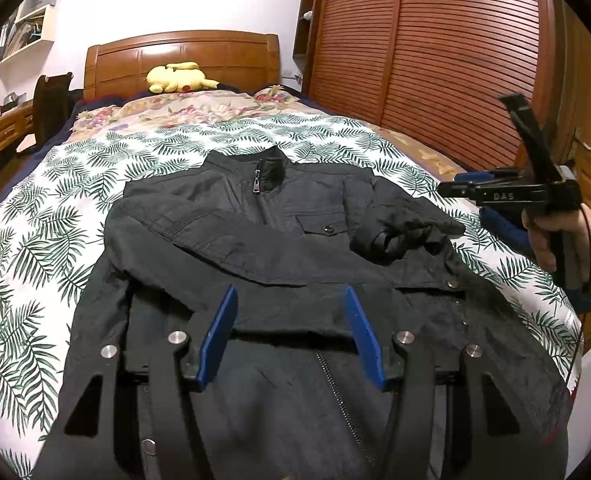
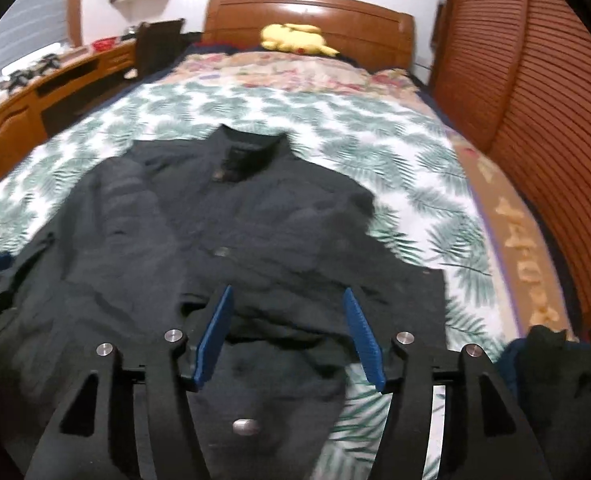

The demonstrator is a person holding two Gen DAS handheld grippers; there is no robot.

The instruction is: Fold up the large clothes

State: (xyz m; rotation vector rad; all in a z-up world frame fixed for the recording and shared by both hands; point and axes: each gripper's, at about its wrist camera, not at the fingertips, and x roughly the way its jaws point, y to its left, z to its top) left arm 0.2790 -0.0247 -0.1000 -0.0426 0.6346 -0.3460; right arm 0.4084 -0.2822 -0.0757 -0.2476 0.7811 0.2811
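A black zip jacket (image 1: 279, 240) lies face up on the bed, collar toward the headboard. Its left sleeve is folded across the chest; its right sleeve (image 1: 407, 228) lies bunched near the right shoulder. My left gripper (image 1: 291, 336) is open and empty, held above the jacket's lower front. The right gripper shows in the left wrist view (image 1: 455, 190), held in a hand at the bed's right edge, above the sleeve; its jaws are hard to make out there. In the blurred right wrist view the right gripper (image 2: 289, 336) is open and empty above the jacket (image 2: 215, 220).
The bed has a leaf-print cover (image 1: 35, 240) and a floral quilt (image 1: 183, 108) near the wooden headboard (image 1: 183, 56). A yellow plush toy (image 1: 179, 78) lies there. A slatted wardrobe (image 1: 435, 40) stands right, a desk (image 2: 35, 92) left. Dark clothes (image 2: 551, 368) lie at the bed's right corner.
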